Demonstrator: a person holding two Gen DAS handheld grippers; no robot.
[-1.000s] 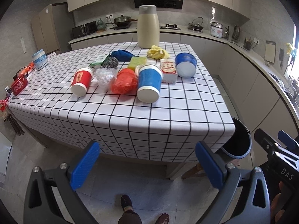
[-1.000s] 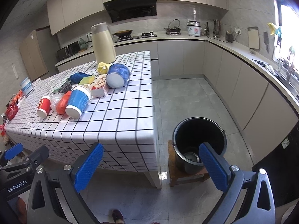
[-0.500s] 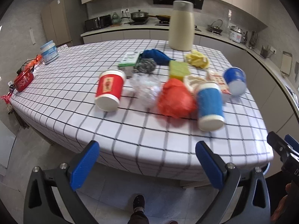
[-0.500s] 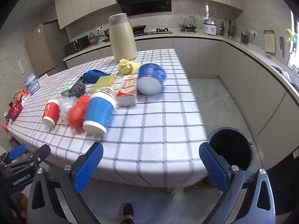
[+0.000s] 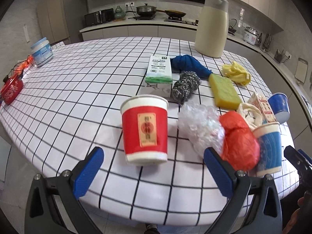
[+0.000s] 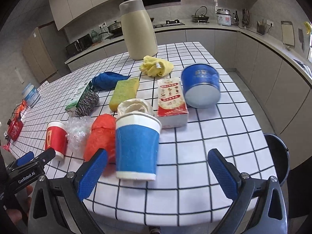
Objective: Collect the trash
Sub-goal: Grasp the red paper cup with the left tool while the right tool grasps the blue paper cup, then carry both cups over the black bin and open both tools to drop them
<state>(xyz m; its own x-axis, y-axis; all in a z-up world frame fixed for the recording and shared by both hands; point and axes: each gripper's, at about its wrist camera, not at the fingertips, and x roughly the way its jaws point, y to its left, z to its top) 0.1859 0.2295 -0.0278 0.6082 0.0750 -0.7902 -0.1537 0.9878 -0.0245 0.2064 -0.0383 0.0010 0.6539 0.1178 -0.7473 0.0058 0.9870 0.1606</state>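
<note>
Jaws, left wrist view: left gripper [image 5: 153,164] spread wide, holding nothing; blue pads apart at 7 and 5 o'clock.
Red cup: red paper cup with white rim [image 5: 145,129] lies between the pads' line of sight, long axis running 12 to 6 o'clock, base toward the camera, mouth pointing away toward 12.
Beside it: crumpled clear plastic wrap [image 5: 200,125] at 3 o'clock of the cup, then a crumpled red plastic bag [image 5: 238,143].
Surface: white black-grid tablecloth table [image 5: 81,89].
Jaws, right wrist view: right gripper [image 6: 157,172] equally wide, gripping nothing.
Blue cup: blue paper cup with white rim [image 6: 137,144] lies between the pads, long axis 12 to 6 o'clock, base nearest the camera, mouth pointing toward 12.
Bin: dark round trash bin [image 6: 276,154] at 3 o'clock, below the table edge.
Other cup: second blue cup [image 6: 201,90] on its side at 1 o'clock, base facing the camera.
</note>
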